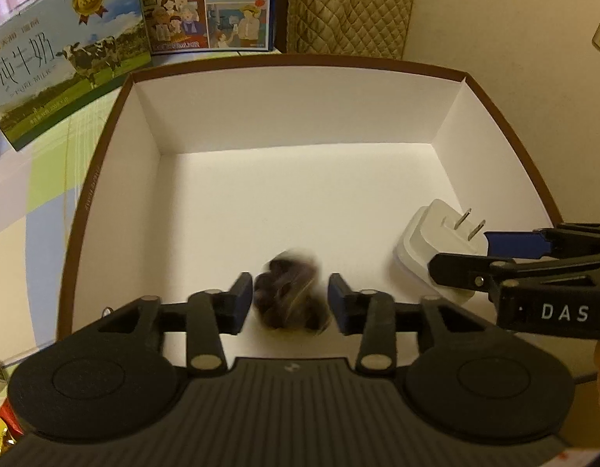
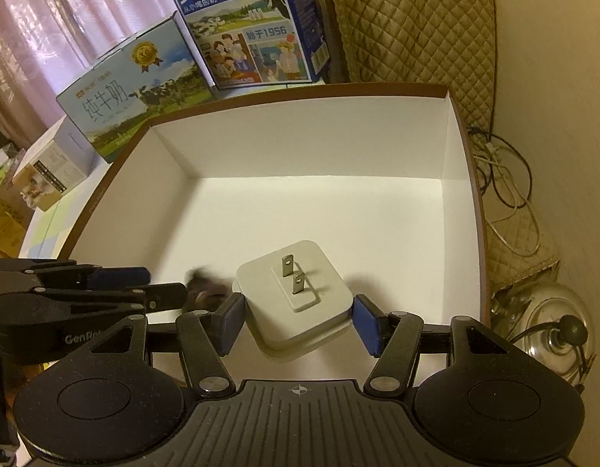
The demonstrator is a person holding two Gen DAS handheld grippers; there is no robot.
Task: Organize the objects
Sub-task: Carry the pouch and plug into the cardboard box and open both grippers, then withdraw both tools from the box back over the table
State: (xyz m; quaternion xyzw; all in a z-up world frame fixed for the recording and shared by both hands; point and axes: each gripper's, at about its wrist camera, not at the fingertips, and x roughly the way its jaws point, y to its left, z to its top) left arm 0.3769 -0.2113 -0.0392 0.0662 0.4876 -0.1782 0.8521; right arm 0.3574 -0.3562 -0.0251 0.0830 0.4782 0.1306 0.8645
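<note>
A white box with a brown rim point(image 1: 300, 64) point(image 2: 300, 91) fills both views. A small dark brown object point(image 1: 292, 295) point(image 2: 206, 288) is blurred near the box's front, between the fingers of my left gripper point(image 1: 291, 303) point(image 2: 167, 284), which is open with gaps on both sides of it. A white plug charger point(image 1: 432, 233) point(image 2: 323, 272) lies on the box floor at the right with its two prongs up. My right gripper point(image 2: 300, 311) point(image 1: 459, 253) is open, its blue pads flanking the charger's corners.
Two milk cartons point(image 1: 66, 70) point(image 1: 206, 7) stand behind the box on a checked tablecloth point(image 1: 27, 202). A quilted cover point(image 1: 350, 7) hangs at the back right. Cables point(image 2: 506, 179) and a glass lid point(image 2: 560, 330) lie to the right of the box.
</note>
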